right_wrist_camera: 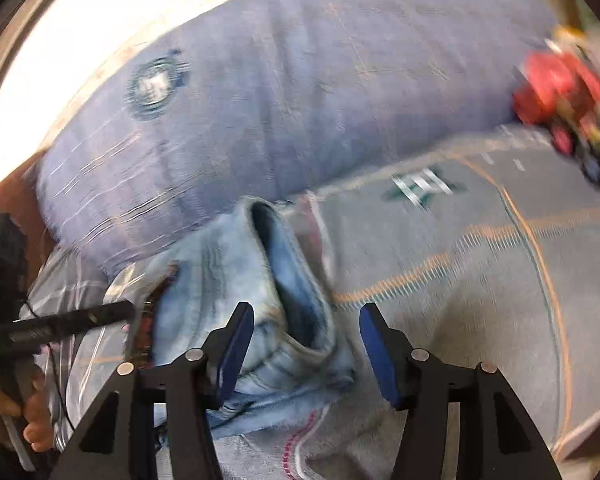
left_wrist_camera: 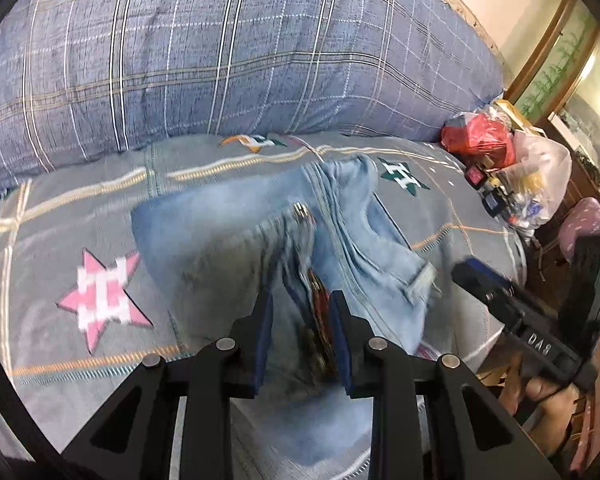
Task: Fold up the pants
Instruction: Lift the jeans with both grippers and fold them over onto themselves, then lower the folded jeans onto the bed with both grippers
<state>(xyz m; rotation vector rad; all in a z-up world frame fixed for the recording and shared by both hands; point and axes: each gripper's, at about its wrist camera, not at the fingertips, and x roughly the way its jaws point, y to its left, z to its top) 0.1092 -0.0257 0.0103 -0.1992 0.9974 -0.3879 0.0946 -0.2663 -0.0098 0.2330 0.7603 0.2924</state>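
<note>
My left gripper (left_wrist_camera: 300, 320) points down at the jeans (left_wrist_camera: 228, 248). Its jaws stand narrowly apart, with a fold of denim and a dark red patch between the pads; whether the pads press on the cloth I cannot tell. My right gripper (right_wrist_camera: 306, 344) has its jaws well apart and grasps nothing. The rolled blue edge of the jeans (right_wrist_camera: 284, 320) lies between its fingers, close to the left pad, and the right pad stands clear over the bedsheet (right_wrist_camera: 460, 300).

The jeans lie bunched on the bed, on the grey sheet (left_wrist_camera: 60, 220) with its star patches. In the left view the zipper pull (left_wrist_camera: 301, 211) shows near the middle of the heap, and my right gripper (left_wrist_camera: 476, 272) hangs just beside the jeans' right edge.

Behind the jeans a big blue plaid pillow (left_wrist_camera: 220, 60) lies across the bed. At the far right corner sit plastic bags (left_wrist_camera: 484, 136), one of them red.
</note>
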